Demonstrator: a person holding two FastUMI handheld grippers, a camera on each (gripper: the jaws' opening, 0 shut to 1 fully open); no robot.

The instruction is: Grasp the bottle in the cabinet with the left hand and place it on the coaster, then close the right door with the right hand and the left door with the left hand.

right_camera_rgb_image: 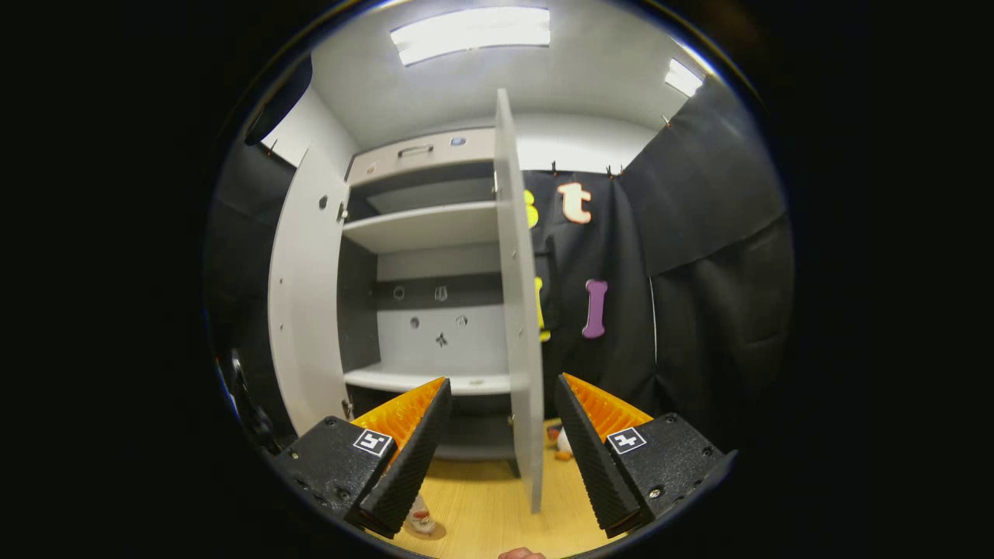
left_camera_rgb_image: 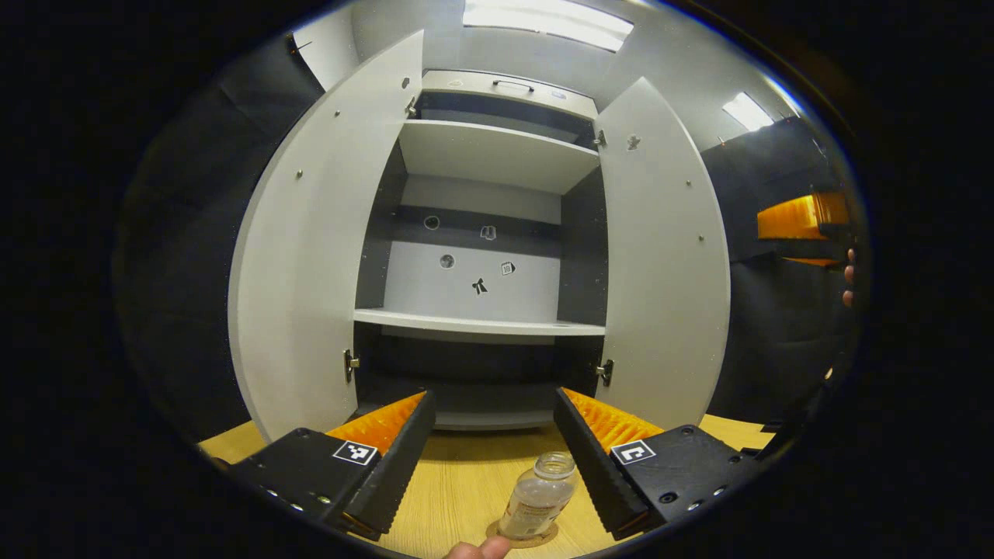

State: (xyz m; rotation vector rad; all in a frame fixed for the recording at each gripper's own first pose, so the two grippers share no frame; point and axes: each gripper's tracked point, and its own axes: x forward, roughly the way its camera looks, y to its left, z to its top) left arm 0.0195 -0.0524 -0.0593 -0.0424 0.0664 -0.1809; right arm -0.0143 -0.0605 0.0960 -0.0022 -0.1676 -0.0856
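The bottle (left_camera_rgb_image: 537, 497) stands on the coaster (left_camera_rgb_image: 543, 537), free between my spread left gripper (left_camera_rgb_image: 492, 450). My right gripper (right_camera_rgb_image: 503, 435) is spread too, facing the right door (right_camera_rgb_image: 519, 310); I judge pushing it shut comes next

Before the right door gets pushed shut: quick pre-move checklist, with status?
1. Bottle out of the cabinet and upright on the coaster: ok.
2. Left gripper open, fingers clear of the bottle: ok.
3. Right gripper open, right door edge in line between its fingers: ok.
4. Right door swing path clear: cannot tell, small things lie on the table behind the door.
5. Shelves free of things that would block closing: ok.
6. Left door open wide, not in the right door's way: ok.
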